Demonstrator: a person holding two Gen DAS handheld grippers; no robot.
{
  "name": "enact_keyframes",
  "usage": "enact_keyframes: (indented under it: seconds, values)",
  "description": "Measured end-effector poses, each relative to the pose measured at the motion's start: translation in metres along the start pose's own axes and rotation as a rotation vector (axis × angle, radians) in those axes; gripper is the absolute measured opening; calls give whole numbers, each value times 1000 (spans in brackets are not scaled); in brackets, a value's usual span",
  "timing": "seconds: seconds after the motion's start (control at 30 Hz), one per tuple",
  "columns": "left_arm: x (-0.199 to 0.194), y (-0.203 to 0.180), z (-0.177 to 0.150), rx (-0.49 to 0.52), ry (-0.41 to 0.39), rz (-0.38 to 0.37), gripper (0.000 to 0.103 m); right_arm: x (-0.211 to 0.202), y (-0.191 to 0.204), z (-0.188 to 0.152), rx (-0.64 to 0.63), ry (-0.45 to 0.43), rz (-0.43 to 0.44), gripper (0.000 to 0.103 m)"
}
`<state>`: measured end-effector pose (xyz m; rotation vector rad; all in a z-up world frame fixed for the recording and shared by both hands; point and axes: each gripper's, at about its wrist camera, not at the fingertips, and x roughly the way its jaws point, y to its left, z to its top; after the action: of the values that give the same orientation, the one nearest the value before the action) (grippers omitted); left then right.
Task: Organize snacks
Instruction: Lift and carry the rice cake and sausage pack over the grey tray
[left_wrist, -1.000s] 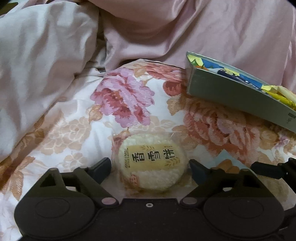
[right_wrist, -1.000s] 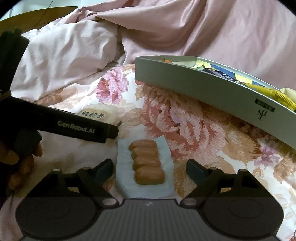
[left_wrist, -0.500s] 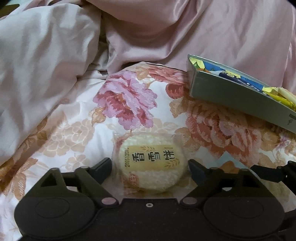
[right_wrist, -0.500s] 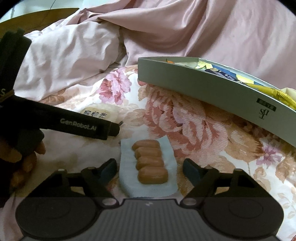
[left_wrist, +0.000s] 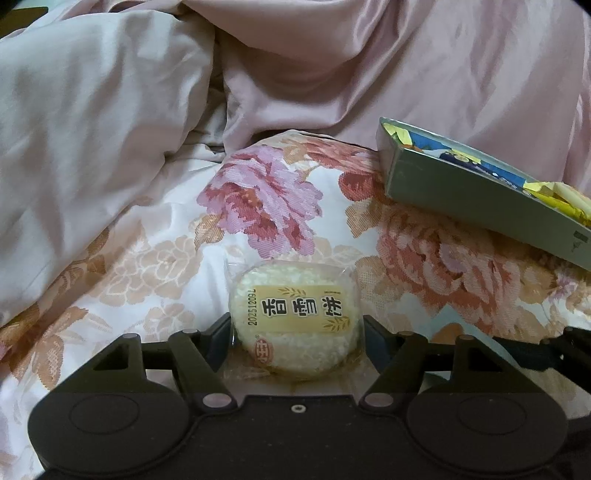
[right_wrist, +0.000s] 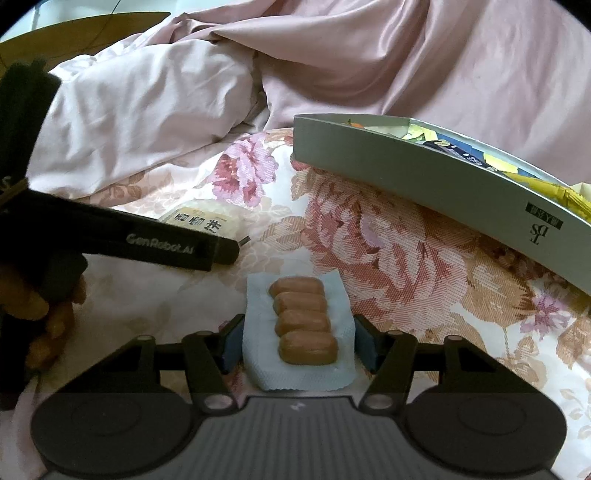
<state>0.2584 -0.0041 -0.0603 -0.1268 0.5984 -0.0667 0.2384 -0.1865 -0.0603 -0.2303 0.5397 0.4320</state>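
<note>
A round rice cracker (left_wrist: 295, 314) in clear wrap with a yellow label lies on the floral bedspread. My left gripper (left_wrist: 295, 326) is closed in on it, a finger touching each side of the wrap. In the right wrist view, a pack of several small sausages (right_wrist: 301, 325) on a pale blue backing lies between the fingers of my right gripper (right_wrist: 298, 332), which press on both its edges. The rice cracker (right_wrist: 199, 223) also shows there, behind the left gripper's finger (right_wrist: 177, 247). A grey box (right_wrist: 424, 184) with snack packets inside lies at the right.
Rumpled pink bedding (left_wrist: 110, 129) piles up behind and to the left. The grey box (left_wrist: 480, 199) sits tilted on the bedspread at the right. A person's hand (right_wrist: 37, 306) holds the left gripper at the left edge.
Both grippers' fingers have drawn inward, from standing apart from their snacks to touching them. The left gripper has pulled back slightly from the box.
</note>
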Motion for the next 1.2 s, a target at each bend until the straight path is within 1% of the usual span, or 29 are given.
enact_keyframes:
  seconds: [0.27,0.37,0.57,0.63,0.77,0.83,0.9,0.97,1.0,1.03,1.1,1.2]
  values:
    - [-25,-4,-13,4,24,-2,73,-11,2,-2,-11,36,-2,63]
    - [-38,-8,-20,7,38,-19,73,-19,3,-4,-10,64,4,63]
    - [-70,-14,-39,-19,75,-54,73,-42,3,-14,-5,137,17,64]
    - [-79,-19,-46,11,77,-50,73,-49,3,-17,0,152,19,64]
    - [-97,-35,-58,120,75,-32,73,-65,4,-25,12,173,11,65]
    - [-102,-38,-58,140,69,-35,74,-73,8,-31,-8,181,1,65]
    - [-102,-34,-58,118,72,-41,75,-77,13,-35,-37,169,-14,67]
    - [-99,-29,-57,85,84,-32,76,-76,17,-37,-77,154,-40,74]
    - [-98,-26,-57,70,84,-34,78,-74,18,-37,-92,149,-55,80]
    - [-98,-25,-57,62,82,-37,79,-73,19,-38,-100,143,-64,82]
    - [-96,-25,-57,65,82,-33,82,-69,16,-38,-76,141,-56,83]
    - [-92,-29,-57,90,82,-21,87,-66,4,-38,13,155,-30,87]
